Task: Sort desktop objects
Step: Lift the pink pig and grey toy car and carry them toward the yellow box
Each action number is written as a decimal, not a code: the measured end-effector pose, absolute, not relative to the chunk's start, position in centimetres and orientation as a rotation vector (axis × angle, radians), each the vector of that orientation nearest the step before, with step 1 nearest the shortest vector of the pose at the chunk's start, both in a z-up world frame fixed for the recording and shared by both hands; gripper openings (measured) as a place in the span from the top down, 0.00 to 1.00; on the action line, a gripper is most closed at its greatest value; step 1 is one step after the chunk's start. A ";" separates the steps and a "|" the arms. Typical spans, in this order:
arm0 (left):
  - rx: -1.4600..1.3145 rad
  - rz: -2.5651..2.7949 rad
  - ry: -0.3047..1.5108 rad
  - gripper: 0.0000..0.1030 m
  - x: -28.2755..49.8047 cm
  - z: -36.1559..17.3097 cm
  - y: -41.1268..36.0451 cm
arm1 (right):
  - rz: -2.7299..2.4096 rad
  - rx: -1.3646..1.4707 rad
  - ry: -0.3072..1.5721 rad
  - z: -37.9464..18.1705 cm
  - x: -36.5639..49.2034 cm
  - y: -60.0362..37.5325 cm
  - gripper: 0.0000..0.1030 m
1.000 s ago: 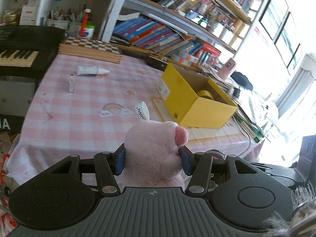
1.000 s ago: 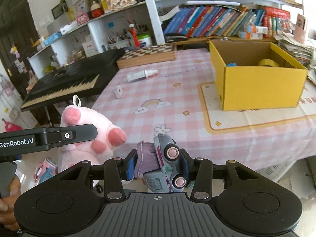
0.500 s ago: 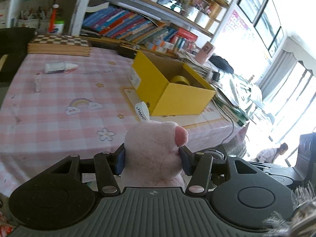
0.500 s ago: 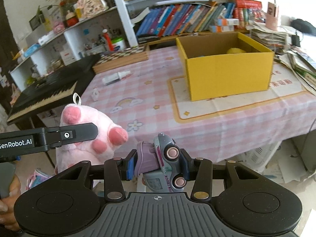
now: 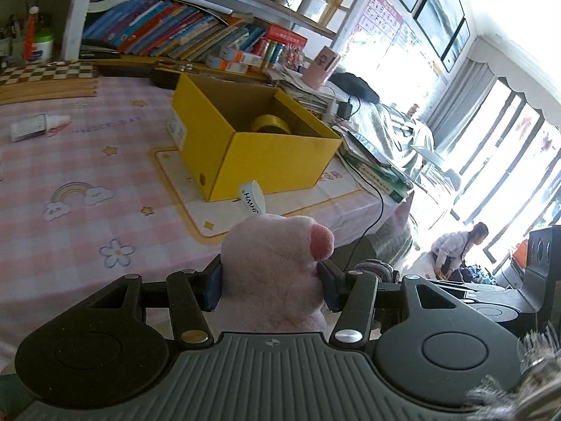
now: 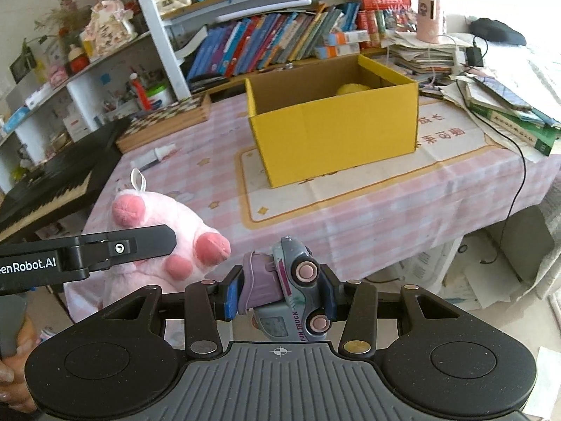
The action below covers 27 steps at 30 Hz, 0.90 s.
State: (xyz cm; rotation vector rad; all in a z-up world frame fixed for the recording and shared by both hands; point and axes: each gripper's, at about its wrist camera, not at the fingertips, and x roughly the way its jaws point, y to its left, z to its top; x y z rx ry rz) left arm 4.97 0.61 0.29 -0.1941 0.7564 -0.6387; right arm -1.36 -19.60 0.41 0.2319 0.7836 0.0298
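Left wrist view: left tongs [image 5: 270, 282] clamp the plush pig [image 5: 277, 263], right tongs [image 6: 280, 293] clamp the toy truck [image 6: 291, 287]; both next need carrying over the yellow box [image 6: 336, 133] farther on the desk [image 6: 385, 210].

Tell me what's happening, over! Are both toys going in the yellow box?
Left gripper shut on pink plush pig. Right gripper shut on toy truck. Yellow box open ahead on table, tape roll inside. Nothing in the way.
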 end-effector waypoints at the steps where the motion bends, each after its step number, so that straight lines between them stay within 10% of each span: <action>1: -0.193 -0.642 0.758 0.51 5.2 0.3 0.3 | 0.027 0.233 0.786 0.4 -1.1 -19.8 0.57; 27: -0.191 -0.673 0.805 0.51 12.2 -0.6 -7.9 | 0.017 0.222 0.843 -0.3 5.3 -27.3 0.57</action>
